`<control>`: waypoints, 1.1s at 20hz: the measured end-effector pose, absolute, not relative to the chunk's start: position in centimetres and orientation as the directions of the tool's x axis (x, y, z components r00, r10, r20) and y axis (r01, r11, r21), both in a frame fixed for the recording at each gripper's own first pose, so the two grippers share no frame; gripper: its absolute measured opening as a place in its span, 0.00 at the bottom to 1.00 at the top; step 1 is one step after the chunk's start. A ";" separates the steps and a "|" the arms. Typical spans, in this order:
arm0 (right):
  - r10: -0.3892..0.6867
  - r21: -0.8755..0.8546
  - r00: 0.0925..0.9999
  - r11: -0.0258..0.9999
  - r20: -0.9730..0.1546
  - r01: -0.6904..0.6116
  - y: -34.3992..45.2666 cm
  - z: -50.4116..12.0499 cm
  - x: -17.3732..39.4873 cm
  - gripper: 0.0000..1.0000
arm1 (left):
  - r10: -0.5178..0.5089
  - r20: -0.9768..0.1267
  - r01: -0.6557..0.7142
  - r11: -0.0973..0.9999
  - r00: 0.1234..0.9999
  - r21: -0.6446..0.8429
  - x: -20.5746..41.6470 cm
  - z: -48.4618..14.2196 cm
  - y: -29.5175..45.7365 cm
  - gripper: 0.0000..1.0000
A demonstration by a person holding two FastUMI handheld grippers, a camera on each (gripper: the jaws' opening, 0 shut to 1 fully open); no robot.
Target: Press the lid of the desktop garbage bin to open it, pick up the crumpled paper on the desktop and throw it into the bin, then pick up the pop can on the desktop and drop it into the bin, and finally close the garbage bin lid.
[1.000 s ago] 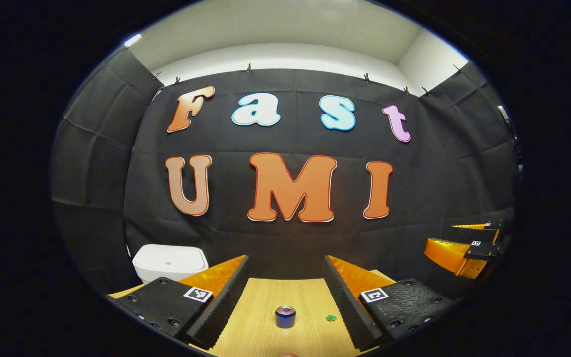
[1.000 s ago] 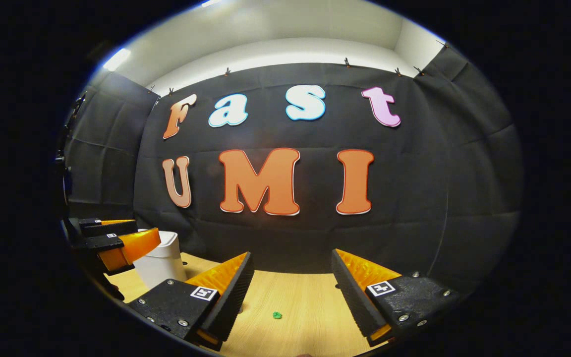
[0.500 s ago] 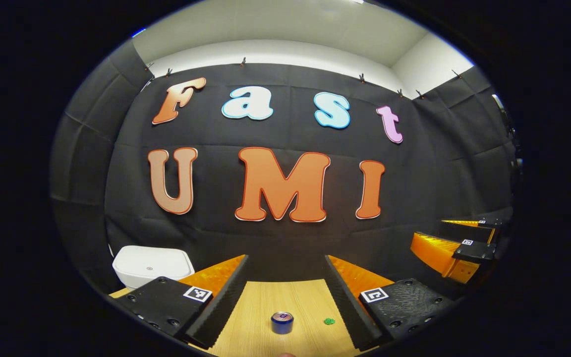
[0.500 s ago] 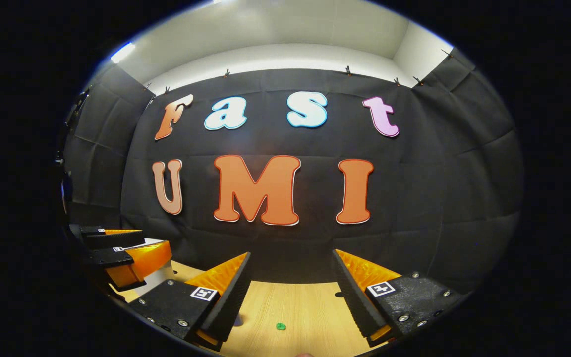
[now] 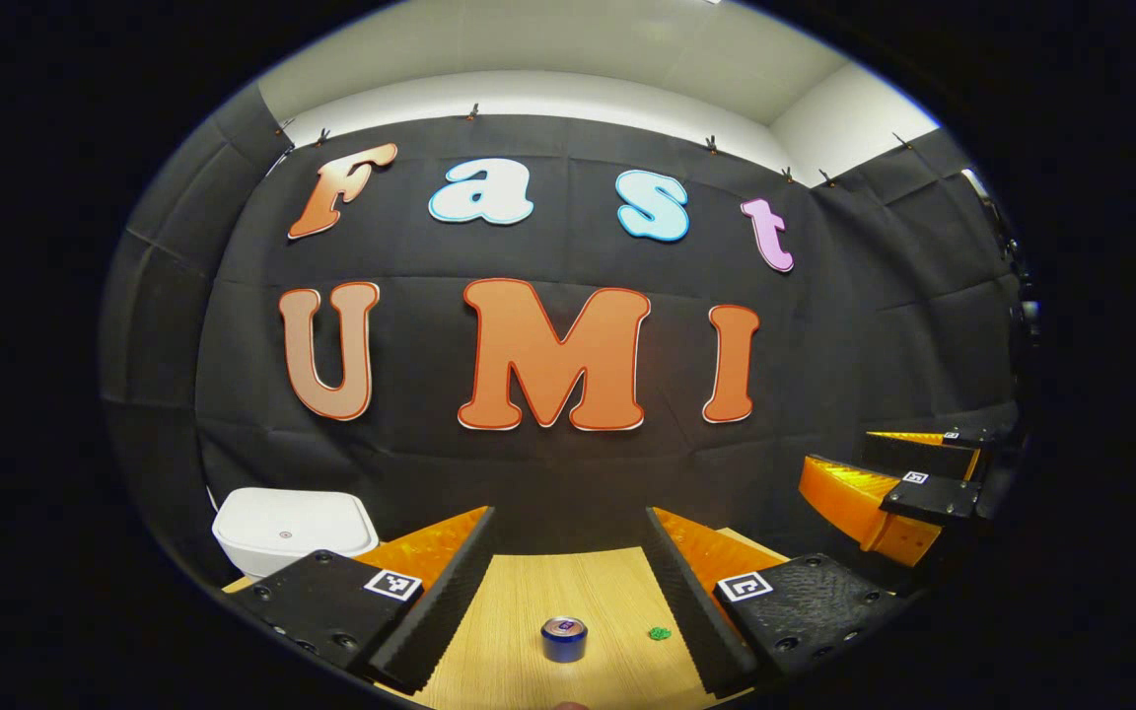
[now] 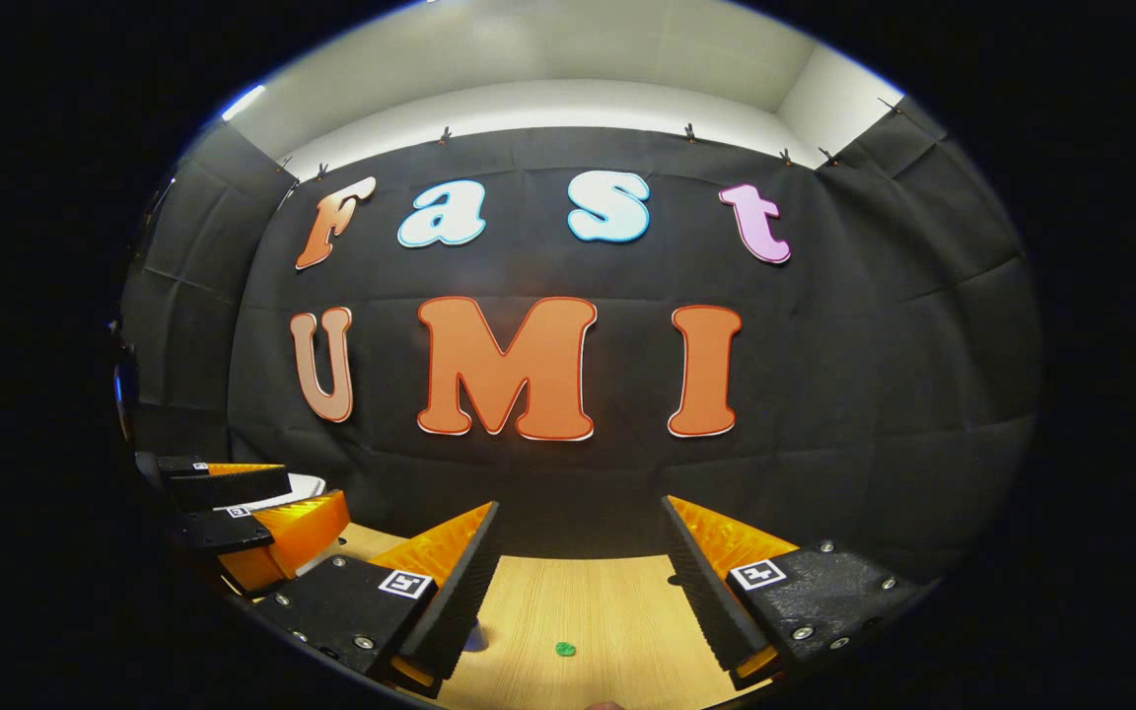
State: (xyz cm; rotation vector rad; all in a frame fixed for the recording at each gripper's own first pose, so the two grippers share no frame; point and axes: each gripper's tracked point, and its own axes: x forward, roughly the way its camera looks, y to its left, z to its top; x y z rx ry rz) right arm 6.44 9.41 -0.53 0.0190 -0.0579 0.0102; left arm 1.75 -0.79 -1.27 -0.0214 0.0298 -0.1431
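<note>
Since a second ago both my grippers have drifted a little: in the left gripper view the bin [image 5: 284, 528] has slid further left and lower, and in the right gripper view my left gripper [image 6: 262, 508] now covers more of it.

My left gripper [image 5: 568, 577] is spread wide and holds nothing; the can [image 5: 564, 639] stands upright on the desk [image 5: 568, 592] between its fingers but well ahead of them, untouched. Just right of the can lies a small green scrap, the paper [image 5: 659, 633], as I judge it. My right gripper [image 6: 578, 582] is also spread wide and empty, with the same paper [image 6: 565, 649] on the desk ahead of it.

The bin's lid is flat and closed, at the far left of the desk, well apart from can and paper. So I judge that nothing of the task is done yet: the lid must be pressed open, the paper dropped in, then the can, then the lid closed.
</note>
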 end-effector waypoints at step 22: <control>0.009 -0.001 0.999 1.000 0.038 -0.009 9.2 -0.8 7.5 0.94 | -0.102 -0.026 0.101 0.995 0.994 -0.010 1.8 -1.1 0.3 0.93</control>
